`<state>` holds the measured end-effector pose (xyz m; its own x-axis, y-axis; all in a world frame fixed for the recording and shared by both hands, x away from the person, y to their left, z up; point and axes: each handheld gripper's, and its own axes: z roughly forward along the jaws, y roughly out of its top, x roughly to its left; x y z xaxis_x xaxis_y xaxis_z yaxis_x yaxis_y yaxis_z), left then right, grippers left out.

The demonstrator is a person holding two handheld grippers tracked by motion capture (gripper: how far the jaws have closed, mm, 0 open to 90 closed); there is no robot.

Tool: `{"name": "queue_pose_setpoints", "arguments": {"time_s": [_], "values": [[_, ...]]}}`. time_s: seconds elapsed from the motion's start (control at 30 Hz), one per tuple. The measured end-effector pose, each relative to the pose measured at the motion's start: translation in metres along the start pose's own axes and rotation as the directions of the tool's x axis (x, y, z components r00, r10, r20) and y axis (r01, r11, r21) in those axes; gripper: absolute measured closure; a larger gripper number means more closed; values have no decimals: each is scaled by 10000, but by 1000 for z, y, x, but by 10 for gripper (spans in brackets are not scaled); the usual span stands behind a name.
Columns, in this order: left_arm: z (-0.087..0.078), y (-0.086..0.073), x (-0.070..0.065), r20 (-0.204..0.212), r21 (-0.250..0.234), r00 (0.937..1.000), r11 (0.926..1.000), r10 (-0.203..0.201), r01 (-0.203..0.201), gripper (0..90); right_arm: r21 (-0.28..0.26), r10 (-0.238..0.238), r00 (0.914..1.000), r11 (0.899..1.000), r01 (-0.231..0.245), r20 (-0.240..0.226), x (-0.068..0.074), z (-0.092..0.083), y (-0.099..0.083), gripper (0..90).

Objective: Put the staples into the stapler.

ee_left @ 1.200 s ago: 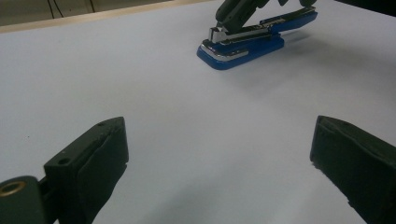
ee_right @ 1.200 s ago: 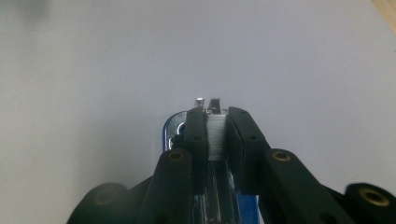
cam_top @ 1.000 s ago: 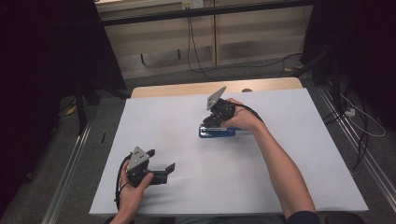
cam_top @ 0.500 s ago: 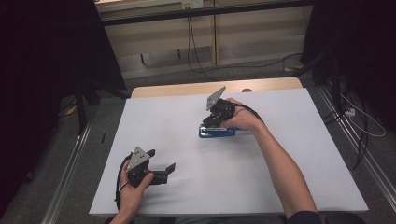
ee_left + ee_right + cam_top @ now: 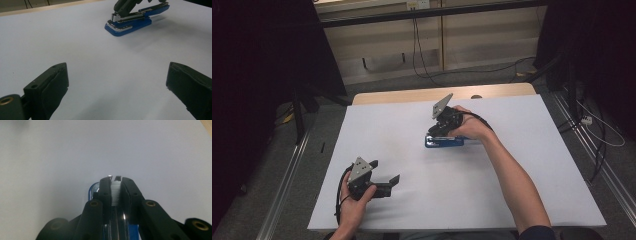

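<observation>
A blue and chrome stapler (image 5: 447,142) lies on the white table (image 5: 422,210), a little right of centre toward the back. My right gripper (image 5: 435,133) comes down on its left end, jaws shut on the stapler's chrome top arm (image 5: 115,192). The left gripper view has the stapler (image 5: 130,23) resting flat on its base, with the right gripper (image 5: 125,7) on top of it. My left gripper (image 5: 385,171) is held low near the front left of the table, open with nothing between its fingers (image 5: 53,82), pointing toward the stapler.
A bare wooden strip (image 5: 412,95) runs along the table's far edge. Metal rails (image 5: 287,200) flank the table on the floor, with cables (image 5: 602,135) at the right. Dark curtains stand at both sides.
</observation>
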<state>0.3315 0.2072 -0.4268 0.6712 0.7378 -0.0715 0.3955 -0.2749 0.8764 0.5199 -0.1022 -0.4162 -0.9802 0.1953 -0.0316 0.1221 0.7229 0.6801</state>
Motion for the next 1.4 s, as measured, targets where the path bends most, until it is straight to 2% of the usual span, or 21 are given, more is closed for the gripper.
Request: {"name": "queue_pose_setpoints", "arguments": {"time_s": [0.17, 0.3, 0.63, 0.73, 0.83, 0.97, 1.0, 1.07, 1.1, 1.17, 1.4], "values": [[0, 0, 0, -8, 33, 10000, 10000, 13, -13, 45, -48, -29, 10000, 10000, 29, 15, 0, 1, 0, 792], [0, 0, 0, 0, 22, 10000, 10000, -6, 6, 45, -32, 242, 9997, 9997, -242, 71, -1, 0, 0, 775], [0, 0, 0, 15, -8, 10000, 10000, -43, 43, 45, -133, 488, 9988, 9987, -487, 80, -1, 0, -1, 728], [0, 0, 0, 11, -8, 10000, 10000, -46, 46, 45, -205, 747, 9969, 9970, -742, 254, -2, -1, -1, 631], [0, 0, 0, 8, -11, 10000, 10000, -47, 47, 46, -503, 1063, 9936, 9933, -1043, 388, -3, -5, -2, 601], [0, 0, 0, -1, 16, 10000, 10000, -6, 6, 45, -521, 1349, 9895, 9899, -1322, 522, -3, -8, -3, 503], [0, 0, 0, 3, 17, 10000, 10000, -18, 18, 45, -542, 1523, 9867, 9873, -1492, 577, -2, -8, -3, 453], [0, 0, 0, 5, -10, 10000, 10000, -51, 51, 45, -561, 1718, 9821, 9842, -1677, 776, -1, -8, -4, 435], [0, 0, 0, 2, -12, 10000, 10000, -54, 54, 45, -640, 1706, 9824, 9840, -1660, 754, 0, -8, -5, 422], [0, 0, 1, -8, 20, 10000, 10000, -8, 8, 45, -823, 1968, 9772, 9783, -1903, 799, 2, -8, -6, 375], [0, 0, 1, -26, 55, 10000, 10000, -15, 15, 45, -1299, 2354, 9656, 9667, -2207, 1110, 8, -9, -10, 265]]}}
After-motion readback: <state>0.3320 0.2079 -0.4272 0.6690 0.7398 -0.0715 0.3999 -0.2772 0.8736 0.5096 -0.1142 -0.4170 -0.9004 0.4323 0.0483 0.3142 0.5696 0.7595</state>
